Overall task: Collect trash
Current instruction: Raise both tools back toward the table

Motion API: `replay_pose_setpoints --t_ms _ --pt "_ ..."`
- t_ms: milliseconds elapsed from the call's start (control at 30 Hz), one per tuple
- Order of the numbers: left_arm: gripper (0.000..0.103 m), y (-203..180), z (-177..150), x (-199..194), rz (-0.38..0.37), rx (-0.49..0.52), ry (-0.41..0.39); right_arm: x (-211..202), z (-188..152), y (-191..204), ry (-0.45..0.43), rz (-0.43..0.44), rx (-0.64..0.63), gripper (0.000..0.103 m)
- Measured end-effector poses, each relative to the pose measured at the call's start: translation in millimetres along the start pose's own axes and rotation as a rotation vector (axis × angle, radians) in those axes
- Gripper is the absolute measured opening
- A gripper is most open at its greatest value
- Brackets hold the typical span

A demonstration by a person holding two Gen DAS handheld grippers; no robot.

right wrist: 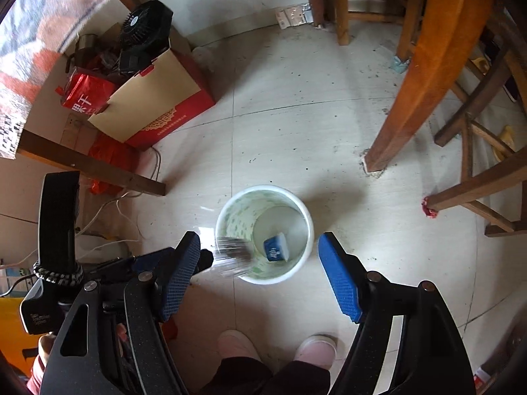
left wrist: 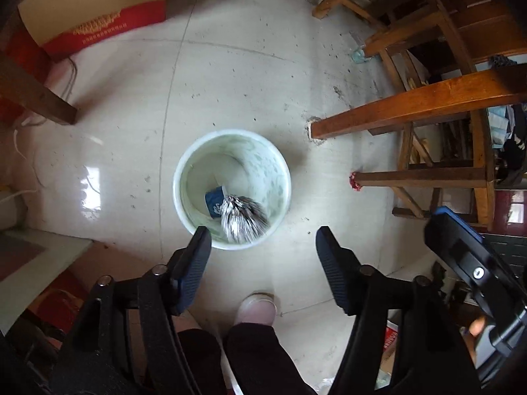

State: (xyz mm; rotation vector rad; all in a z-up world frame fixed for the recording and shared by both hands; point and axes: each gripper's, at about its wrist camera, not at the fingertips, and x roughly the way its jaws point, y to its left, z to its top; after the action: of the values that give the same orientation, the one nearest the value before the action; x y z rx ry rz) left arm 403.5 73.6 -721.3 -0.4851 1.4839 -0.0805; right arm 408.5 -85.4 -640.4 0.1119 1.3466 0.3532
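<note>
Now, close to the cameras, both tools point down at the floor. The left tool [left wrist: 262,243] has its two dark ribbed pads wide apart, and nothing is between them. The right tool [right wrist: 258,250] has its two blue pads wide apart too, and they press on nothing. Below them are the person's two pale pink shoes [right wrist: 237,344] and dark trouser legs.

A little farther out, near the middle of each view, stands one round white bin with pale green marks inside [left wrist: 184,171]. In the left view, one small blue packet [left wrist: 213,203] lies at the bottom of the bin. One shiny, crinkly silver wrapper [left wrist: 242,219] shows as a blur at about 5 o'clock inside the rim. In the right view it is at about 8 o'clock on the rim, so I think it is just dropping in.

So two bits of trash look as good as collected, and both tools are free.

Farther out, some bits are left on the pale tiled floor [left wrist: 131,98]. One small red scrap [left wrist: 355,181] sits at a wooden leg, at about 3 o'clock from the bin. One pale blue-green scrap [left wrist: 357,55] lies at about 1 o'clock, near the wooden chairs [left wrist: 428,105]. Those may be next. One red and cream cardboard box [left wrist: 98,10] stands far off at about 11 o'clock.
</note>
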Motion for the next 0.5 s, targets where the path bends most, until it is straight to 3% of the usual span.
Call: replay_pose_setpoints --t_ms 233,500 --pt "0.066 -18.6 -3.3 -51.9 0.051 0.029 -0.048 -41.0 10.5 11.4 -0.020 -0.004 -0.018 0.071" --pt "0.066 -46.0 -9.6 -164.1 0.109 0.058 -0.142 -127.5 30.2 44.8 -0.076 0.002 -0.053 0.071"
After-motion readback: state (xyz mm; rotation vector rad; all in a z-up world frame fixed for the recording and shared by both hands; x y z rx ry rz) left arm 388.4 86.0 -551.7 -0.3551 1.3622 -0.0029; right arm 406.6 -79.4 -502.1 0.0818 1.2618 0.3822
